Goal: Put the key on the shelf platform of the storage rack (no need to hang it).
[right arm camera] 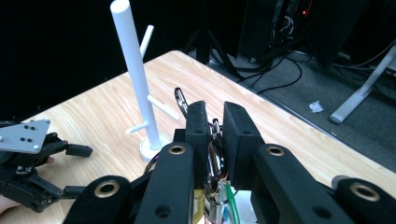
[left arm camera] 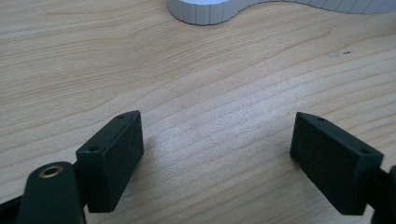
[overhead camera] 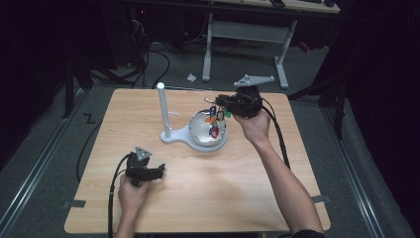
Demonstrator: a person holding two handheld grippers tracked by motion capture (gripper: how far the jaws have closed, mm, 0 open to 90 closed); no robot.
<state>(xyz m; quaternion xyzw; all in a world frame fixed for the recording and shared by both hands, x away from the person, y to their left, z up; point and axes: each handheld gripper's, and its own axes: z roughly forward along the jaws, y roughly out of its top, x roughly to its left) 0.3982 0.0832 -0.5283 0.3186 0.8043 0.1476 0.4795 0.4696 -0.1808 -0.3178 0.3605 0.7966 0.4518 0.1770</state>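
The wooden table (overhead camera: 198, 173) carries a white stand (overhead camera: 163, 111) with a tall post near its middle, joined to a bowl (overhead camera: 200, 131). Above that bowl the right gripper (right arm camera: 215, 133) is clamped on a bunch of keys (overhead camera: 216, 119) by its metal ring. The grip looks thin, so the bunch could slip or swing against the post. The left gripper (left arm camera: 217, 149) rests with jaws apart near the front left corner.
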